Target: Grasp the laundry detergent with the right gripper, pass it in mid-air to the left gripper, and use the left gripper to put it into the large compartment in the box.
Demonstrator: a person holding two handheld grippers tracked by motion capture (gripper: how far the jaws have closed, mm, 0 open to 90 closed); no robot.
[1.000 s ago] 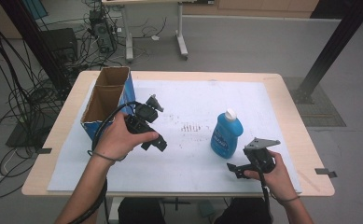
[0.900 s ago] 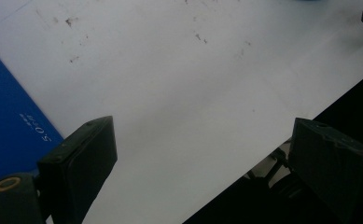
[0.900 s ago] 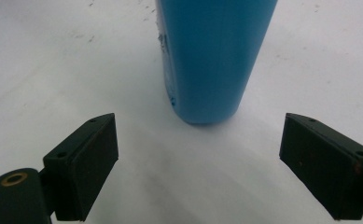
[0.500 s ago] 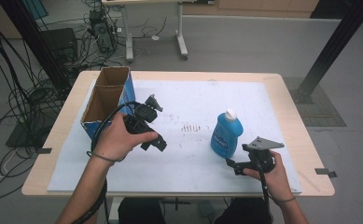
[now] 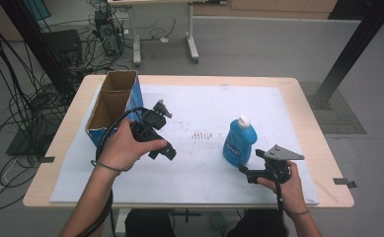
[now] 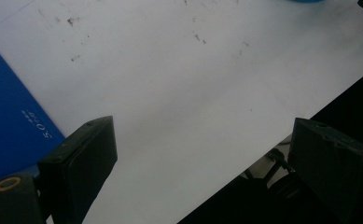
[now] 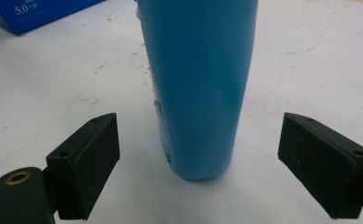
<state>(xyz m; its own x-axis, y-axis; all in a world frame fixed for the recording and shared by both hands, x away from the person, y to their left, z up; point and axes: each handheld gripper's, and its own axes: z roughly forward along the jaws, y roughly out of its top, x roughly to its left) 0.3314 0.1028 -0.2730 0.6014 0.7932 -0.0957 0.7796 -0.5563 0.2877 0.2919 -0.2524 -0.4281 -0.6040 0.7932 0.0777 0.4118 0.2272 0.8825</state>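
Right claw (image 5: 245,170), a black two-jaw tool with a grey three-cornered plate on top, is hovering low at the near right of the desk, its jaws standing wide apart and gripping nothing. In the right gripper view the right claw (image 7: 198,172) is pointing straight at the blue plastic bottle with a white cap (image 7: 198,84), which is standing just ahead of the jaws, lined up with the gap but touching neither pad. From the high view that blue plastic bottle with a white cap (image 5: 240,140) is standing upright on the white sheet covering the pale wooden desk (image 5: 303,111), just beyond the right claw.

Left claw (image 5: 166,150), held in the person's left hand (image 5: 125,148), is hanging above the sheet at the near left, well apart from the bottle. In the left gripper view the left claw (image 6: 202,172) is also spread open with only bare sheet between its jaws.

Farther back on the left, an open cardboard box with blue printed sides (image 5: 111,106) is sitting at the desk's edge, just beside the left hand.
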